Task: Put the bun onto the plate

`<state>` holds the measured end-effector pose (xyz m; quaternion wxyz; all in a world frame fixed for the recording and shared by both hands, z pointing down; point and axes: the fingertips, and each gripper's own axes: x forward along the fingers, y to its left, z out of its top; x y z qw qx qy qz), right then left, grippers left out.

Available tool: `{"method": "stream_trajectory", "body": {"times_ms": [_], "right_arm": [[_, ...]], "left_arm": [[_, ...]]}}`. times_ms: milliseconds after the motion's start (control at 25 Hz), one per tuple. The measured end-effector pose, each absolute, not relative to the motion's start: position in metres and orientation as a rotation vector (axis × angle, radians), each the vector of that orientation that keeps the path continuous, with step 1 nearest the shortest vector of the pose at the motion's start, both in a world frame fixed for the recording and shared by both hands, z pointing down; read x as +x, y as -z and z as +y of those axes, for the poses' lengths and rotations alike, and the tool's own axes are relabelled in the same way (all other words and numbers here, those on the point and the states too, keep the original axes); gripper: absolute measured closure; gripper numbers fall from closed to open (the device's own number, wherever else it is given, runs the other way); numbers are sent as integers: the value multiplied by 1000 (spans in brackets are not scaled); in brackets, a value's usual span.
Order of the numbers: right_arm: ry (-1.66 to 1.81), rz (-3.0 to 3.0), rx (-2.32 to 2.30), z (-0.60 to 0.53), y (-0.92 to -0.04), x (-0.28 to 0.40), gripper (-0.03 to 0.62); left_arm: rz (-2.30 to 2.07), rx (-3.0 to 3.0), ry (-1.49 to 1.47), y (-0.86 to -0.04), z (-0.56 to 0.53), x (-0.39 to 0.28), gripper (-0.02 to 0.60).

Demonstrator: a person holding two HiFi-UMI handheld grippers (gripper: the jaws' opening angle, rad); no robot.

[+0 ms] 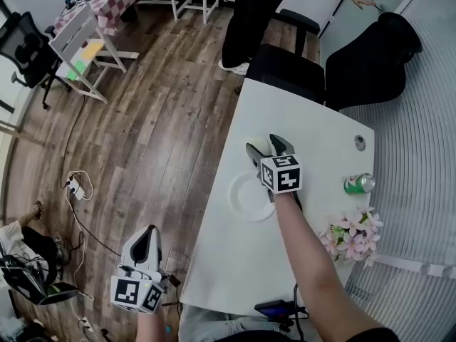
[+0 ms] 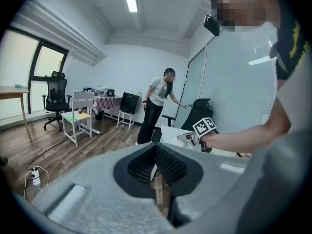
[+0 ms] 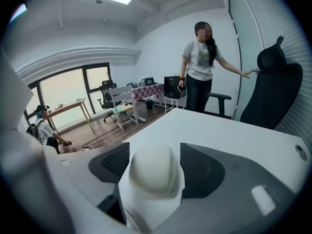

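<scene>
A pale round bun [image 3: 152, 172] rests on the white table [image 1: 313, 137], just beyond the white plate [image 1: 246, 199]. My right gripper [image 1: 262, 144] is open and straddles the bun [image 1: 261, 147]. In the right gripper view [image 3: 155, 161], a dark pad stands close on each side of it, and the bun still sits on the tabletop. The plate holds nothing. My left gripper [image 1: 147, 239] hangs low over the wooden floor, off the table's left edge. Seen in its own view, my left gripper [image 2: 156, 165] has its jaws together with nothing in them.
A green can [image 1: 358, 184] and pink flowers [image 1: 353, 234] stand at the table's right side, and a phone [image 1: 274, 309] lies at its near edge. Two black chairs [image 1: 288, 66] stand at the far end, with a person [image 1: 249, 20] behind them. A power strip [image 1: 75, 187] lies on the floor.
</scene>
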<state>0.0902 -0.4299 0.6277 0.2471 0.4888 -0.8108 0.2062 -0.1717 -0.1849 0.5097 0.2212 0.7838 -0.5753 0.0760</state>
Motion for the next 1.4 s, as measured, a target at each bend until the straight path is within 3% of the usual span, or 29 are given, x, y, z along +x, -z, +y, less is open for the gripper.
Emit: {"method": "stream_trajectory", "body": {"times_ms": [680, 1400], "right_arm": [[-494, -2127, 1352, -433, -642, 86, 272], [-438, -2206, 1398, -404, -587, 81, 276]], "left_arm": [[-1580, 2146, -213, -520, -181, -178, 578], [-1562, 2196, -192, -503, -184, -174, 578]]}}
